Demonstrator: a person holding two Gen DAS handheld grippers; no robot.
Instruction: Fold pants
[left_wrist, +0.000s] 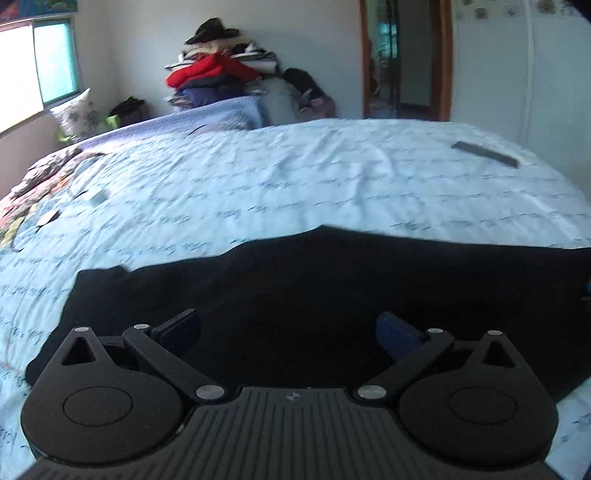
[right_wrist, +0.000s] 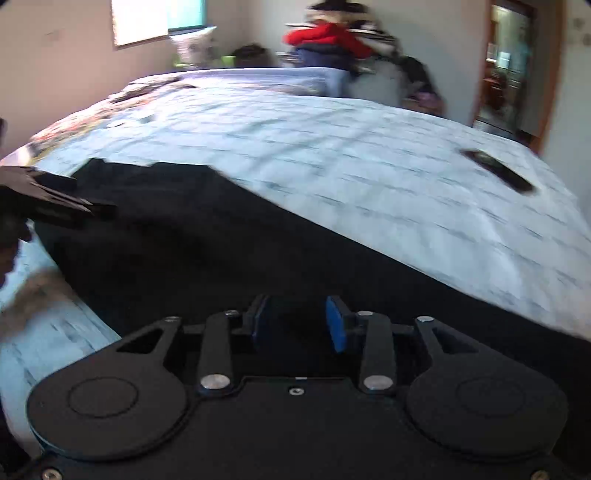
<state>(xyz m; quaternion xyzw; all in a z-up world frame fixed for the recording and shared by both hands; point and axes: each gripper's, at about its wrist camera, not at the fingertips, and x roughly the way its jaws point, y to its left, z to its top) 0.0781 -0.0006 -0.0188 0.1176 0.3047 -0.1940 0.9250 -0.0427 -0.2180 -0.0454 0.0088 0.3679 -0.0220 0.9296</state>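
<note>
Black pants (left_wrist: 295, 288) lie flat across the near part of a bed with a light blue printed sheet (left_wrist: 295, 177). My left gripper (left_wrist: 288, 334) is wide open just above the pants near their near edge, holding nothing. In the right wrist view the pants (right_wrist: 221, 240) stretch from far left to near right. My right gripper (right_wrist: 299, 323) is open with a narrower gap, low over the pants; the blue pads (right_wrist: 336, 325) show with dark cloth behind them. The left gripper (right_wrist: 74, 206) shows at the left edge over the pants' far end.
A dark flat remote-like object (left_wrist: 485, 154) lies on the sheet at the far right; it also shows in the right wrist view (right_wrist: 498, 173). A pile of clothes (left_wrist: 218, 70) stands beyond the bed. A patterned quilt (left_wrist: 40, 184) covers the left side. A doorway (left_wrist: 404, 59) is behind.
</note>
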